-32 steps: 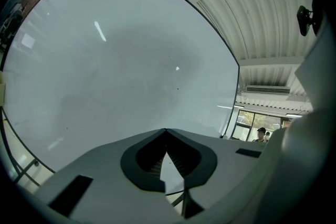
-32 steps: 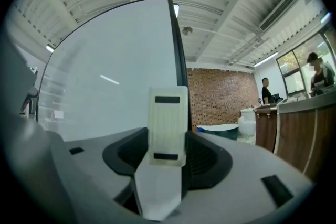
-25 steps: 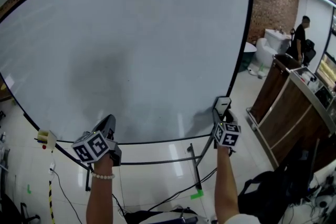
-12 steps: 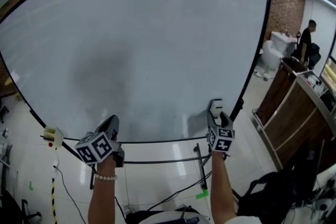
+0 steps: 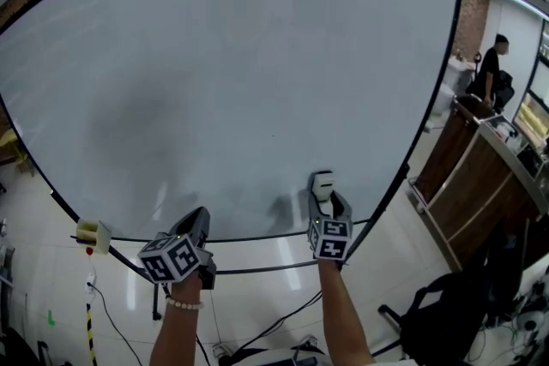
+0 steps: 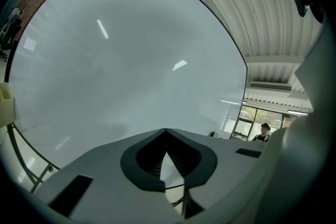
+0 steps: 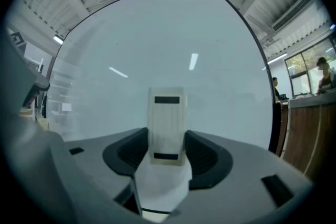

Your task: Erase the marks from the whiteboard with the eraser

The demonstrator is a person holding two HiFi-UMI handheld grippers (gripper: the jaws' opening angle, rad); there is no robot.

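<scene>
Before the whiteboard (image 5: 232, 56), eraser (image 7: 167, 123) upright, clamped in right gripper (image 5: 323, 203); left gripper (image 6: 166, 136) clenched.

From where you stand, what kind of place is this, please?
Probably an indoor office or lab workspace: a large whiteboard fills most of the head view, a long wooden counter stands at the right with a person near it, and a black office chair is close by.

At my two o'clock a person (image 5: 491, 69) stands beyond a wooden counter (image 5: 480, 176), brick wall (image 5: 469, 17) beside. Dark chair (image 5: 433, 323) at four o'clock, yellowish box (image 5: 93, 233) at eight.
</scene>
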